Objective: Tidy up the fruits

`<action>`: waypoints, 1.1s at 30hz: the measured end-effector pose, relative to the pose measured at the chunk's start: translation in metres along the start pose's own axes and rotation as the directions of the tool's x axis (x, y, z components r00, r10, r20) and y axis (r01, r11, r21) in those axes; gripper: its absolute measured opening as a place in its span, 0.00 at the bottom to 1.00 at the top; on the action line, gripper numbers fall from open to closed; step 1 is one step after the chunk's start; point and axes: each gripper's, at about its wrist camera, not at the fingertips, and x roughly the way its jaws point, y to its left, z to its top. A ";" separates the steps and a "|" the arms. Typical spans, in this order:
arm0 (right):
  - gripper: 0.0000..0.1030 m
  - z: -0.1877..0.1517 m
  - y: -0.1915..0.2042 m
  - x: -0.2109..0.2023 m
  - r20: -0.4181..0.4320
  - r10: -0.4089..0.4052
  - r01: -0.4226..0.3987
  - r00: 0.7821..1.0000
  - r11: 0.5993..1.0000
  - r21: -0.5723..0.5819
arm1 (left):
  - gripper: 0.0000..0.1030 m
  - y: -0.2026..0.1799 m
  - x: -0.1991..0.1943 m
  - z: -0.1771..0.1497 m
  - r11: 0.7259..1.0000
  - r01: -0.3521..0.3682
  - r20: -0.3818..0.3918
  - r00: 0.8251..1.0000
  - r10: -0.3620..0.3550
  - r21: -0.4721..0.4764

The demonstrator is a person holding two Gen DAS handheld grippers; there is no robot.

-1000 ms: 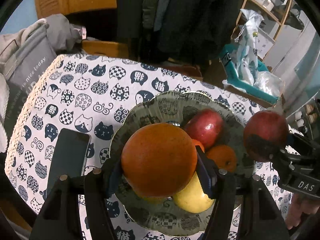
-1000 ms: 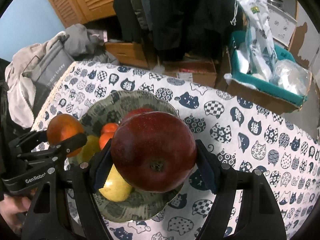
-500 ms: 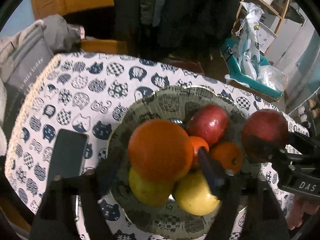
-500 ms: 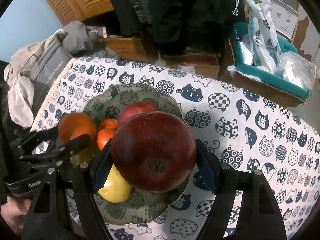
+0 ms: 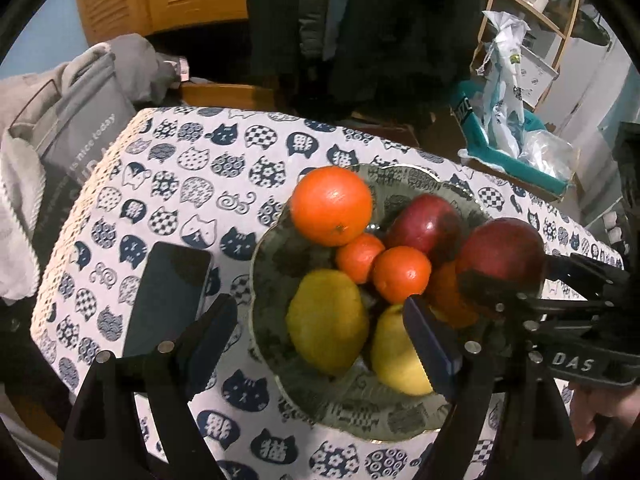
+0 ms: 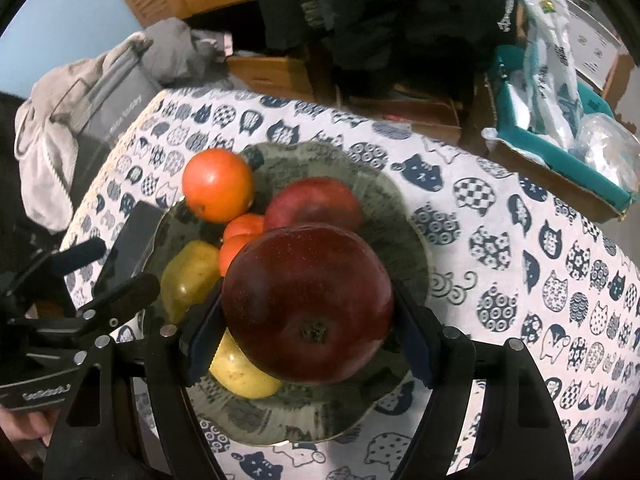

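Note:
A patterned glass bowl (image 5: 404,420) on the cat-print tablecloth holds a big orange (image 5: 331,205), a red apple (image 5: 424,225), small mandarins (image 5: 402,274) and two yellow pears (image 5: 326,322). My left gripper (image 5: 320,332) is open and empty, just in front of the bowl. My right gripper (image 6: 306,326) is shut on a dark red apple (image 6: 306,304) and holds it above the bowl's (image 6: 412,236) near right side. That apple also shows in the left wrist view (image 5: 502,254).
A black phone (image 5: 168,300) lies on the cloth left of the bowl. A grey bag and clothes (image 5: 60,132) hang off the table's left edge. A teal box with plastic bags (image 5: 516,140) sits beyond the far right edge.
My left gripper has opened and let the big orange go into the bowl, then drawn back. My right gripper has carried the dark red apple further over the bowl.

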 end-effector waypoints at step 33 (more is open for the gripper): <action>0.82 0.009 0.001 -0.080 0.178 -0.095 0.093 0.980 0.996 0.016 | 0.84 0.014 -0.079 -0.003 0.999 0.012 0.131 0.991 -0.005 -0.047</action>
